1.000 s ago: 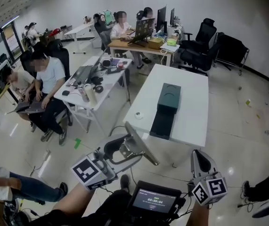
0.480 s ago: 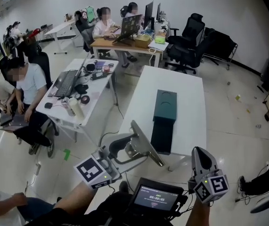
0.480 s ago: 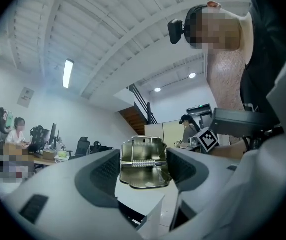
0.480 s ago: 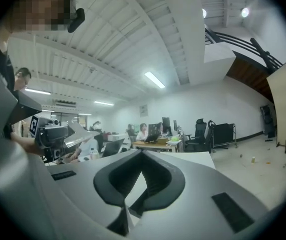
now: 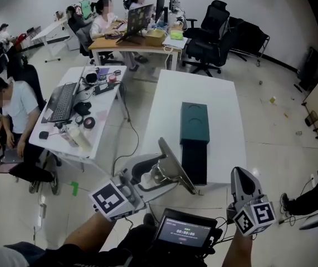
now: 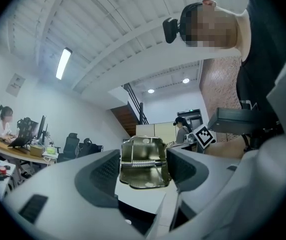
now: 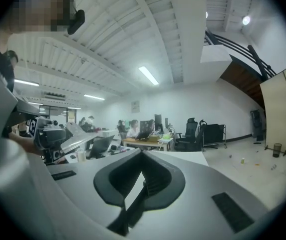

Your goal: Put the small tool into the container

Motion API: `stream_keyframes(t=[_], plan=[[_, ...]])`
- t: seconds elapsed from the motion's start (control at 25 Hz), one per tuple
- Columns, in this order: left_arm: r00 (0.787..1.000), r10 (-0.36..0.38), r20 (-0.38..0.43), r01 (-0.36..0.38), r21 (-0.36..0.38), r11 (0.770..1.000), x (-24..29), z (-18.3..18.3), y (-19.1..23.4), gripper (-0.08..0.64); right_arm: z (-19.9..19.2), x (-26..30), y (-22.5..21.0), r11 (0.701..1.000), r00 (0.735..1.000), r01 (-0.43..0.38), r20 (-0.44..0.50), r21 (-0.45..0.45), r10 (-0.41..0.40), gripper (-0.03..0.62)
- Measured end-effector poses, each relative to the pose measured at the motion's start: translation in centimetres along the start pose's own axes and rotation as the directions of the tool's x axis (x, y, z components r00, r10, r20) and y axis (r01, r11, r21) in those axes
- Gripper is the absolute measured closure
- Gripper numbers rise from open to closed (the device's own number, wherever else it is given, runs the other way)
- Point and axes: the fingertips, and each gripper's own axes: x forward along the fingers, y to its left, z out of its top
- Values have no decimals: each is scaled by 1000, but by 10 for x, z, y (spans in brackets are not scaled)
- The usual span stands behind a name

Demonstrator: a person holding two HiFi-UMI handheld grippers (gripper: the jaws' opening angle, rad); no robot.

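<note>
While in left tool (image 6: 143,174), glossy brass spring clip (image 6: 144,160)

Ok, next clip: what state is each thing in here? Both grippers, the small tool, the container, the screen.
left gripper: shut on the small tool, raised short of the table.
small tool: clamped in the left gripper, not in the container.
right gripper: fingers together, empty.
container: lying on the white table, apparently open, near half dark.
screen: lit.
</note>
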Motion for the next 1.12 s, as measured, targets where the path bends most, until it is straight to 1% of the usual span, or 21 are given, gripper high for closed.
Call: stream_keyframes(t=[0.24, 0.36, 0.48, 0.64, 0.76, 0.84, 0.96, 1.04, 1.12], plan=[[1000, 10, -22, -10, 6, 1000, 30, -4, 24, 230, 3, 36, -29, 1000, 1000, -20, 4, 6, 20, 594], [999, 41, -26, -40, 23, 999, 52, 1, 36, 230, 9, 55, -46, 998, 998, -61, 8, 11, 61, 594], [998, 60, -35, -59, 23, 998, 80, 3, 41, 230, 26, 67, -67, 995, 995, -97, 26, -14, 98, 594], [996, 49, -70, -47, 18, 999, 119, -15, 50, 230, 28, 84, -97, 993, 993, -116, 37, -5, 116, 594], [991, 18, -131, -16, 14, 1000, 144, -51, 57, 230, 15, 98, -114, 992, 992, -125, 13, -5, 125, 594], [985, -12, -175, 9, -18, 1000, 159, -83, 64, 230, 6, 105, -127, 993, 993, -116, -2, 10, 117, 594], [974, -63, -219, 49, -70, 996, 181, -132, 74, 230, -13, 115, -146, 994, 994, -108, -33, 23, 109, 594], [960, -93, -263, 76, -74, 994, 195, -168, 80, 230, -30, 122, -160, 995, 993, -96, -61, 36, 98, 594], [940, -133, -315, 115, -75, 991, 209, -205, 84, 230, -45, 125, -174, 995, 993, -77, -82, 58, 81, 594]])
